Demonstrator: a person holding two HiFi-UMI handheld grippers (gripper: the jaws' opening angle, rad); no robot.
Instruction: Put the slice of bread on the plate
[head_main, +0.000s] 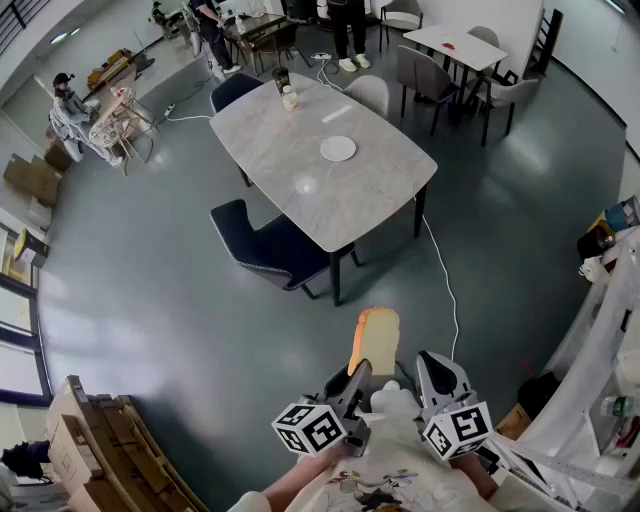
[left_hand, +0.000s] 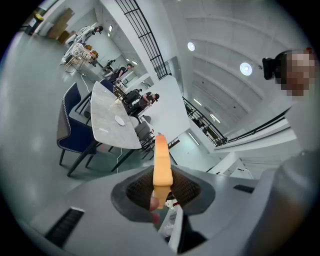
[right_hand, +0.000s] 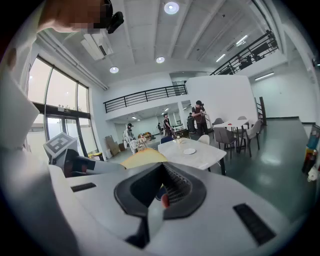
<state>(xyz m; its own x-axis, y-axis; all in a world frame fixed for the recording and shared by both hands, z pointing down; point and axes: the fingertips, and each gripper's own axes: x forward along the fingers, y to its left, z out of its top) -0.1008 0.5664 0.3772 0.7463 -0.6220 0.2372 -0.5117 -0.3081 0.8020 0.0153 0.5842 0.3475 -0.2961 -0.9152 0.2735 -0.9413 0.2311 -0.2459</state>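
Grey polished floor (head_main: 150, 300) spreads under everything, and the slice of bread (head_main: 375, 338) is carried in the air well short of the desk (head_main: 350, 200). The left tongs (head_main: 362, 372) are clamped on its bottom end, pads flat against the two faces. Just beside them, equally far from the desk, the right tongs (head_main: 440, 370) stand apart with nothing between.

The slice stands on edge. Its long axis runs up and forward from the tongs towards the desk, with the rounded crust end leading.

It looks light, soft and easily crushed or torn, so a gentle pinch low on the faces suits it; a floppy far end may sag.

Beyond, a dark blue chair (head_main: 270, 245) sits at the desk's near side. A white plate (head_main: 338, 148) lies empty near the desk's middle.
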